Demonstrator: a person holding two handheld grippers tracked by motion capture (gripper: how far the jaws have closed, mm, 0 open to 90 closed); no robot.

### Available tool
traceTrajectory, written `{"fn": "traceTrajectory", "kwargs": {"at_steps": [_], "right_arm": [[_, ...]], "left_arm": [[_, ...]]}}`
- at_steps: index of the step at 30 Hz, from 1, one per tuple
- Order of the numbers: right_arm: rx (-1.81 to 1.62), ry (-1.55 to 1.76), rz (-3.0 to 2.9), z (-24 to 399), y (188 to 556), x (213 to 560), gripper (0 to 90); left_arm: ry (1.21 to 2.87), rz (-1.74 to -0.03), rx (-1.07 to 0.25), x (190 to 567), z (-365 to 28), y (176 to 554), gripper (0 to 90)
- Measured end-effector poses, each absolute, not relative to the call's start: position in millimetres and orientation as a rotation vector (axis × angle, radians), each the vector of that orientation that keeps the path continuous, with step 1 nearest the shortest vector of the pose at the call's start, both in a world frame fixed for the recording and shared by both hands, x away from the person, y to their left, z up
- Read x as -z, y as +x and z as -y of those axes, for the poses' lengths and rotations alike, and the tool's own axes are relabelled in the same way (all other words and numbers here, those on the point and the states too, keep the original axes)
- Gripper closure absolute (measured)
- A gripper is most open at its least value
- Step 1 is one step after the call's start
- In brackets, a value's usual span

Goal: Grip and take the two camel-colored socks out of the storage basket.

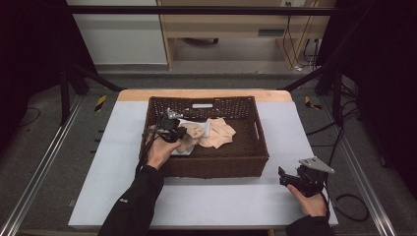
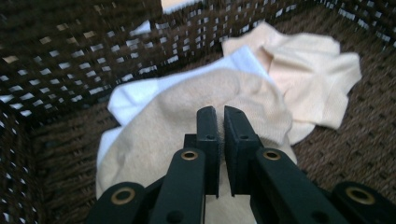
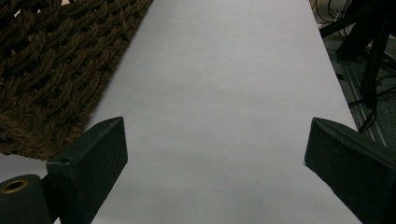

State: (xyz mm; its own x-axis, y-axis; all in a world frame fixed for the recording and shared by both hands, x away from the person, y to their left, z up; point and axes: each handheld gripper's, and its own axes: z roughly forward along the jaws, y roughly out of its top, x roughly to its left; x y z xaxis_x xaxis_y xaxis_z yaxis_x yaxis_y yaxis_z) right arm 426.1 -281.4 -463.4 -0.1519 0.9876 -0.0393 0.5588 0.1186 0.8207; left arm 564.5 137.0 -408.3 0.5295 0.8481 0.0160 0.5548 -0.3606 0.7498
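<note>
A dark brown wicker basket (image 1: 216, 164) stands on the table and holds a few socks. My left gripper (image 1: 181, 134) reaches into its left half, jaws pointing down onto a beige sock (image 2: 159, 135). In the left gripper view the left gripper (image 2: 219, 112) has its jaws nearly together, pinching a fold of that sock. A paler peach sock (image 2: 308, 70) lies to its right, and a white sock (image 2: 135, 95) peeks out from under it. My right gripper (image 1: 284, 176) rests low over the table by the basket's front right corner. In the right gripper view the right gripper (image 3: 217, 140) stands wide open with nothing between its jaws.
The basket's woven wall (image 2: 56, 51) rises close to the left gripper on its left and far sides. The basket's corner (image 3: 46, 70) lies left of the right gripper, with pale table (image 3: 224, 70) ahead. Dark frame legs and cables (image 1: 339, 123) stand off the table's right edge.
</note>
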Motion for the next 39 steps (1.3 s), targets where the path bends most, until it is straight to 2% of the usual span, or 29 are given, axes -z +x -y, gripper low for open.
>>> {"fn": "traceTrajectory", "kwargs": {"at_steps": [18,39], "right_arm": [[-0.896,1.505,-1.785,281.4,425.7,462.8,6.2],[-0.896,1.508,-1.778,282.3,425.1,462.1,6.2]], "left_arm": [[1.785,-1.016,-0.633,375.8,-139.1,549.5,85.8],[1.642,-0.886,-0.692,312.1,-148.0,518.7,85.9]]}}
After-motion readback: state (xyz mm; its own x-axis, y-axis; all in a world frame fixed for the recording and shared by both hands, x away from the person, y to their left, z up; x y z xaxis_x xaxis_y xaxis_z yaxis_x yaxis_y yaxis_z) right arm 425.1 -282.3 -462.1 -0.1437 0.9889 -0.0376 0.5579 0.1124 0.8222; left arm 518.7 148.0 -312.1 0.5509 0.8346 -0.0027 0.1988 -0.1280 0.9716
